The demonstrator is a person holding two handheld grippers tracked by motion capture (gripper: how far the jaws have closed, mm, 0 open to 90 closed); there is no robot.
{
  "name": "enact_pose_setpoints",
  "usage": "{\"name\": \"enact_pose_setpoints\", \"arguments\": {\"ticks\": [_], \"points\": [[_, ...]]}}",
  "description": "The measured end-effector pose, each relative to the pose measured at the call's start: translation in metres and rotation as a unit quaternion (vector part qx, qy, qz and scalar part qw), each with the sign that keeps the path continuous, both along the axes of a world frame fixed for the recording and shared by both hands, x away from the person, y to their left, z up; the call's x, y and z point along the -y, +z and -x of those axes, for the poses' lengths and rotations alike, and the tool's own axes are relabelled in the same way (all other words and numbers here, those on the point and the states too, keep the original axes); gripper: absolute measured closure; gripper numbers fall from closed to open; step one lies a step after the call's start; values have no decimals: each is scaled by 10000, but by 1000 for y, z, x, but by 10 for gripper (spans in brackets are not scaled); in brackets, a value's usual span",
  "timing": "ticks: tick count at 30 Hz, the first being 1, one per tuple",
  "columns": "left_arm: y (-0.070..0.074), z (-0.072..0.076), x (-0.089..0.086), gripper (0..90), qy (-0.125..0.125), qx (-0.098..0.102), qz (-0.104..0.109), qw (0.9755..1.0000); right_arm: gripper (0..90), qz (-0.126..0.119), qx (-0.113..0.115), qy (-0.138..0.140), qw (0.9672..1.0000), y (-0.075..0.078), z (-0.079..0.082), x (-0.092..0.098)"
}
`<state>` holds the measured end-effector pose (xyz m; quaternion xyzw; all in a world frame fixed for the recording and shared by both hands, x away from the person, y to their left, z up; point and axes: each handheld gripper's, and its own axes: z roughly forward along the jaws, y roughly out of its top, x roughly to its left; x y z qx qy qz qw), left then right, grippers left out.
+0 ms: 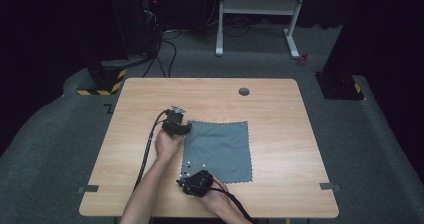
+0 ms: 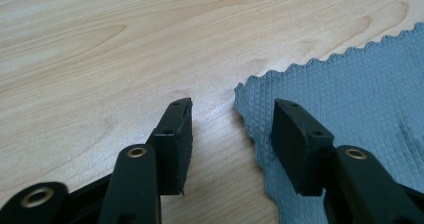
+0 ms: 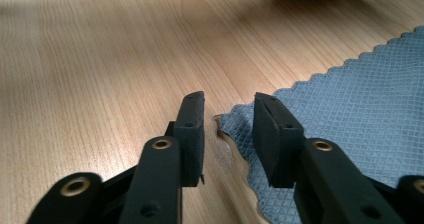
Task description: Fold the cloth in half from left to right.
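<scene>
Two grippers sit at the left side of the grey cloth point(image 1: 218, 150), which lies flat on the wooden table point(image 1: 280, 184). The left gripper point(image 2: 232, 134) is at the cloth's far left corner; its jaws stand apart, one over bare wood and one over the cloth edge, pressing nothing. The right gripper point(image 3: 227, 134) is at the cloth's near left corner, jaws also parted, more narrowly, and the slightly raised corner lies between them unclamped.
</scene>
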<state>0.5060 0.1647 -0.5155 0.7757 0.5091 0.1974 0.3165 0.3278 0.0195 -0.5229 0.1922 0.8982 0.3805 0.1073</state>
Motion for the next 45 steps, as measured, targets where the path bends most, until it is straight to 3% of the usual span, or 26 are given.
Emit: {"name": "enact_pose_setpoints", "arguments": {"ticks": [6,9,10,16,23,25,29,35,45], "points": [[-1,0,4,657,-37,90,69,9999,754,52,59,-25,10000,1,1,1],[0,-1,5,709,-115,72,37,9999,802,94,100,-24,9999,1,3,1],[0,0,5,765,-139,72,53,9999,852,135,181,-35,9997,1,4,1],[1,-3,9,882,-275,-7,52,9996,898,148,206,-101,9996,1,3,2],[2,-6,4,900,-274,-66,150,9995,900,127,232,-87,9996,2,6,2],[3,-6,1,900,-250,-115,315,9991,900,141,220,-97,9996,3,7,2],[8,-6,-2,900,-328,-54,298,9990,900,3,205,-135,9997,8,8,5],[14,-5,-7,900,-387,-25,324,9987,900,-14,233,-88,9997,13,10,5],[20,2,-26,900,-314,1,419,9986,900,-131,219,98,9996,24,12,-6]]}}
